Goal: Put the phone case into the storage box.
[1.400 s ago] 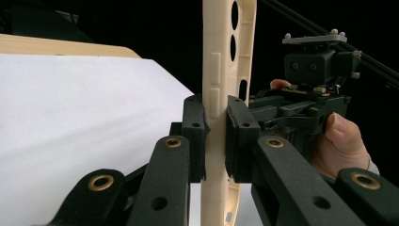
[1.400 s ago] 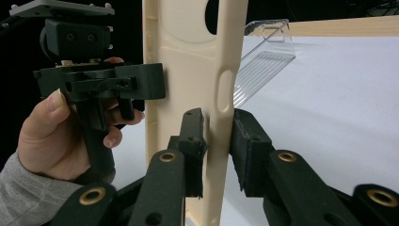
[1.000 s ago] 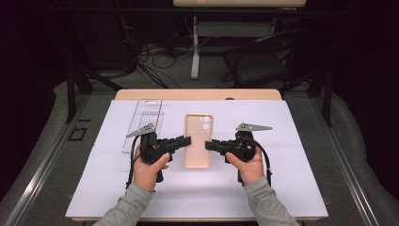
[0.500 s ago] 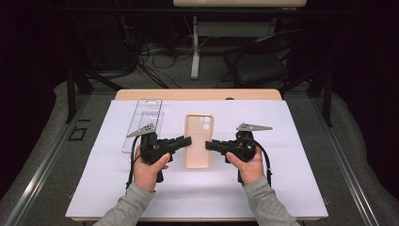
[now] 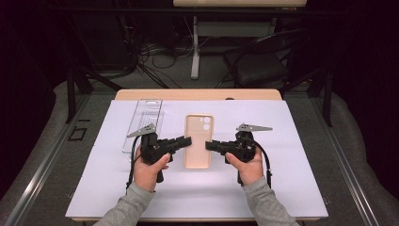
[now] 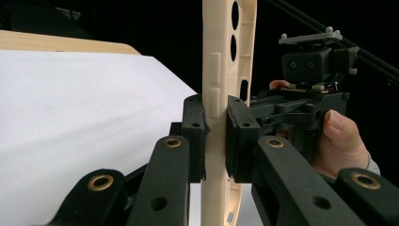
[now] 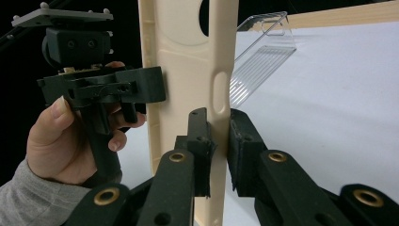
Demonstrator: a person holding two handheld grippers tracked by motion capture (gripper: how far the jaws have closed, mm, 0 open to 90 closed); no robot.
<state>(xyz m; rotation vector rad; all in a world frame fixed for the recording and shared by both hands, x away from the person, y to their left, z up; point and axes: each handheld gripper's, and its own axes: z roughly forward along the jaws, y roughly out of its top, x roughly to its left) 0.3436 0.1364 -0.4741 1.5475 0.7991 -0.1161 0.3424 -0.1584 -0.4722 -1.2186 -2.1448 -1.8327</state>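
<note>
Phone case (image 5: 198,140): your left gripper (image 5: 188,140) and right gripper (image 5: 208,145) each pinch one edge, hiding those edges. Nothing moved since before.

Left gripper (image 5: 187,140) and right gripper (image 5: 209,145) face inward (fingers clamped), hands level.

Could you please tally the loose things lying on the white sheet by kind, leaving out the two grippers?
Beige phone case: 1
Clear plastic case: 1
Total: 2
</note>
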